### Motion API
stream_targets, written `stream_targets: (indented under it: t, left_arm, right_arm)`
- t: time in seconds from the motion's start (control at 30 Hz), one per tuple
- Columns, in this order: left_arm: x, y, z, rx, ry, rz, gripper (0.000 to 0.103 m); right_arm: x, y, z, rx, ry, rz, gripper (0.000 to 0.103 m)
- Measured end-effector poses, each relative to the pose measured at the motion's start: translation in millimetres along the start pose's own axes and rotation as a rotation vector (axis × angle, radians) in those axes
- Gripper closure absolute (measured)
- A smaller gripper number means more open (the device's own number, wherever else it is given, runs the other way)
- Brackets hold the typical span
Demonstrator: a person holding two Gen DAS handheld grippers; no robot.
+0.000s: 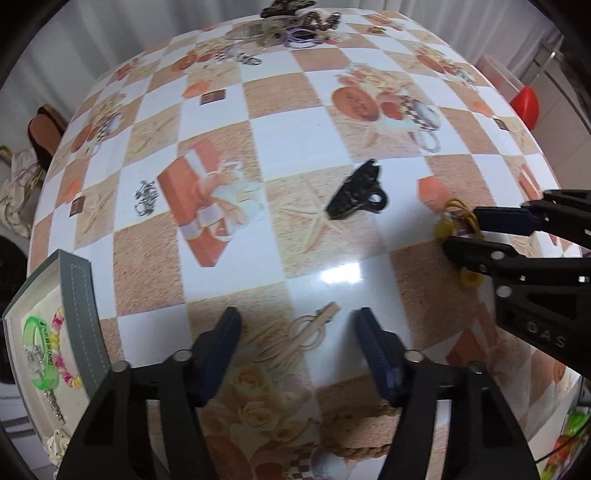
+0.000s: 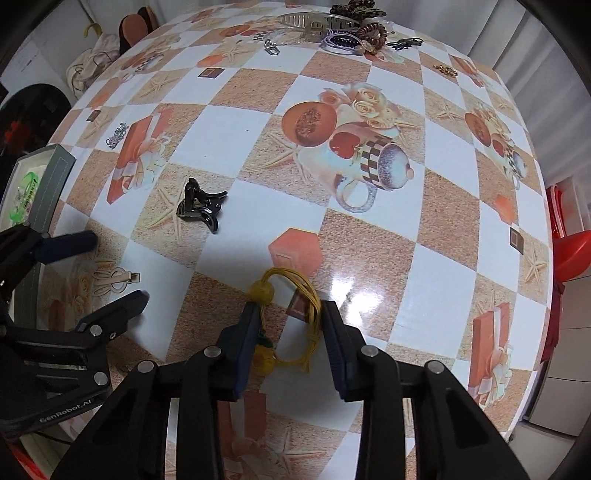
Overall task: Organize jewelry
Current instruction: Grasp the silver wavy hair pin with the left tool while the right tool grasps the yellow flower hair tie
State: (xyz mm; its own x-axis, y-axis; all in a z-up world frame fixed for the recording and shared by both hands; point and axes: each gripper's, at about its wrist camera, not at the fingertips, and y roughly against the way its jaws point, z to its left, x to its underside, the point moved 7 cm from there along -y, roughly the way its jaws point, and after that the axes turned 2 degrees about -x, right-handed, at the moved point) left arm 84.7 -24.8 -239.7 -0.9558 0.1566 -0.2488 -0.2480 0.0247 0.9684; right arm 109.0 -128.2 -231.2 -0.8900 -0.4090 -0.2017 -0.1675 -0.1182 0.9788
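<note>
I am looking at a round table (image 2: 443, 206) wearing a glossy checked cloth printed with cups, roses and starfish. A black claw clip (image 2: 201, 210) is lying near the middle, a pale hair clip (image 2: 116, 278) just beside the left edge, and a yellow corded hair tie (image 2: 295, 295) nearest me. A small silver piece (image 2: 117, 136) is sitting farther left. A grey-rimmed box (image 1: 83, 314) is resting at the left edge. A heap of accessories (image 2: 347, 26) is crowding the far side.

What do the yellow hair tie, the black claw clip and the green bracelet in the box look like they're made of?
Yellow hair tie: thin elastic cords, matte, with translucent yellow beads that look like plastic.
Black claw clip: glossy hard plastic by its sheen, though metal cannot be ruled out.
Green bracelet: translucent neon band with printed lettering, probably silicone or soft plastic.
</note>
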Motion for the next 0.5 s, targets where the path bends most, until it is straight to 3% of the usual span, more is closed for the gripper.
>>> stream_targets:
  t: [0.07,0.1,0.17,0.5]
  left_arm:
    - [-0.3,2.9,-3.4,0.010,-0.007,-0.004,0.065]
    - [-0.2,4.1,-4.7,0.013,-0.008,-0.005,0.072]
    - [-0.2,4.8,-3.3,0.025,0.013,0.002,0.090]
    - [10.1,26.2,32.1,0.144,0.266,-0.022,0.090]
  right_arm:
    - [-2.3,-0.8,2.8,0.004,-0.003,0.000,0.073]
    - [-2.5,-1.0,3.1,-0.002,-0.006,-0.001,0.085]
    - [-3.1,-1.8,2.1,-0.011,-0.013,0.004,0.096]
    - [1.1,9.5,-14.9,-0.203,-0.192,0.009,0.098]
